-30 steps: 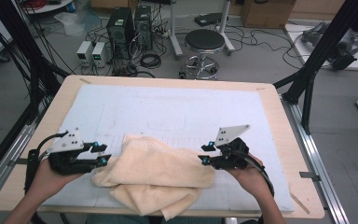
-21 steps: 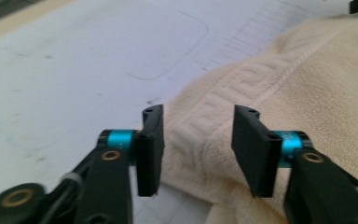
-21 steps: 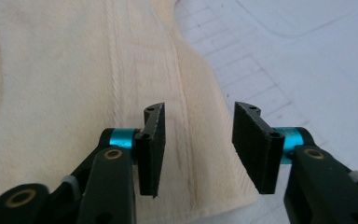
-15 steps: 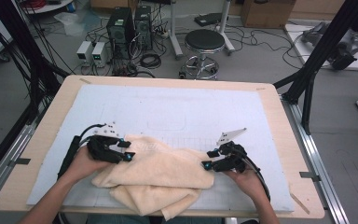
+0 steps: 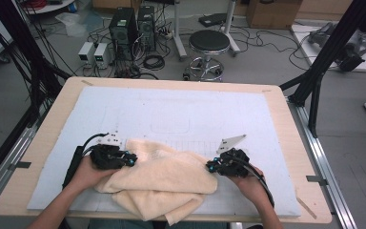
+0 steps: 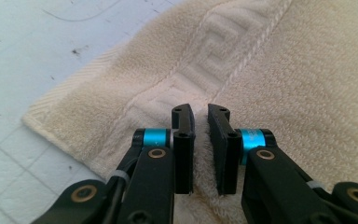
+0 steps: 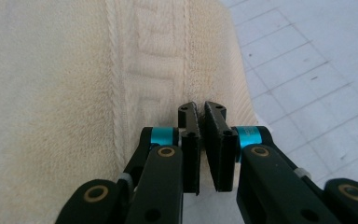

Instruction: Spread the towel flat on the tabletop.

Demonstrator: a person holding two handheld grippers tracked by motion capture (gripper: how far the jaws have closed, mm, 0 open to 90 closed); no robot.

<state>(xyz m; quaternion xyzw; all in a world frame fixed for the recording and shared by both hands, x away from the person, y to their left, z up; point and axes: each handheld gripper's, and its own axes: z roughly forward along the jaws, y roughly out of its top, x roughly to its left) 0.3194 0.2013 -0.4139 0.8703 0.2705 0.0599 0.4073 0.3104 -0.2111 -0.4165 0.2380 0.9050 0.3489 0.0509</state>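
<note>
Cream towel [image 5: 162, 179]: lies crumpled on the pale blue mat [image 5: 171, 109] at the near edge of the counter [image 5: 286, 109], between the two hands.
Towel border: a woven key pattern runs along the edge by both grippers.
Left gripper [image 6: 201, 128]: at the towel's left end; its fingers [image 6: 182, 140] have just been closing and now pinch a fold of terry between them.
Right gripper [image 7: 201, 126]: at the towel's right edge; its fingers [image 7: 190, 140] have just been closing and stand narrow, clamped on the hem.
Floor beyond: a black stool [image 5: 209, 43] and computer towers [image 5: 133, 28].
</note>
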